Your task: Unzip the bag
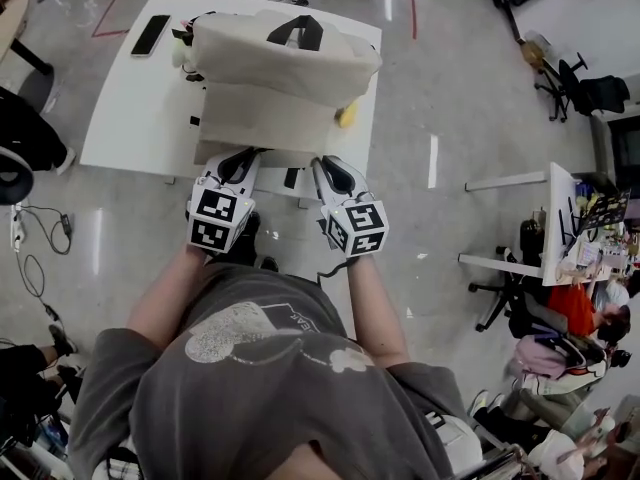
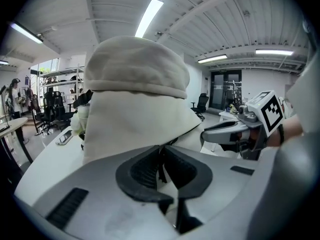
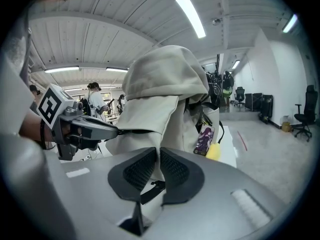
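A cream fabric bag [image 1: 285,68] with a black handle [image 1: 300,30] lies on the white table [image 1: 130,118]. Both grippers meet its near edge. My left gripper [image 1: 245,156] is at the left of that edge. In the left gripper view its jaws [image 2: 161,156] are shut on a thin black strip at the bag's edge, and the bag [image 2: 135,99] rises behind. My right gripper [image 1: 325,163] sits a little to the right. In the right gripper view, it [image 3: 158,159] pinches a fold of the bag's cream cloth [image 3: 160,104], with a black strap [image 3: 152,189] just below the pads.
A black phone [image 1: 151,34] lies at the table's far left corner. A yellow object [image 1: 346,116] sits by the bag's right side, next to a hanging charm tag [image 3: 204,138]. Desks, office chairs and a seated person [image 1: 585,313] fill the floor at right.
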The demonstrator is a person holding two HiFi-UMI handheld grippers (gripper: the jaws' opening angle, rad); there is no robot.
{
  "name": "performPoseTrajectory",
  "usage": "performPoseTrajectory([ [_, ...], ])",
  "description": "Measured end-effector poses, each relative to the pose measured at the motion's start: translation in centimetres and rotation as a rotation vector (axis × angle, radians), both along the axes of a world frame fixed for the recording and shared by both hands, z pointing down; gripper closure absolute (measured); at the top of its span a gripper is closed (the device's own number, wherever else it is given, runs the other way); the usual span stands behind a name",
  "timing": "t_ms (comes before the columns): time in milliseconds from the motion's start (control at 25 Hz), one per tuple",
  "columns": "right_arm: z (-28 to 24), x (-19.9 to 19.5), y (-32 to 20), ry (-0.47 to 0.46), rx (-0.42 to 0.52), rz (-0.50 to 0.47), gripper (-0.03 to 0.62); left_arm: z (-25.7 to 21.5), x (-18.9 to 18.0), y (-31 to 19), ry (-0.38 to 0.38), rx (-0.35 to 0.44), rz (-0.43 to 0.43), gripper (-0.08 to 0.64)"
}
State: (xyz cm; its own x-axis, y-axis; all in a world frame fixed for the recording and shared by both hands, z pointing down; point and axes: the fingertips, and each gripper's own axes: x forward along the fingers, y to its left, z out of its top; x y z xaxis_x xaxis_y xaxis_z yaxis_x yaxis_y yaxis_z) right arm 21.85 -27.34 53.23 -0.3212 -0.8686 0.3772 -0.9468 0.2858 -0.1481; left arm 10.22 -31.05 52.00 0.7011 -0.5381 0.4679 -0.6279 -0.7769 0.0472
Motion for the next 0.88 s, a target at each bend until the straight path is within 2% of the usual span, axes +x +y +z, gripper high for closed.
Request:
performPoseTrajectory([
  [320,0.0,0.0,0.0,0.003,-0.005,-0.012,0.56,0.2,-5.2,-2.0,-0.01,0.004,-0.099,0.522],
  [640,0.0,0.1,-0.1,0.004,-0.005,-0.011,0.561,1.4,-11.9,-4.7,-0.073,0.023,-0.229,0.52],
  [880,-0.1,-0.1,0.1,0.003,-0.004,-0.003,0.561,1.3,-12.5,-4.6,-0.068,0.029,-0.252,0.518],
])
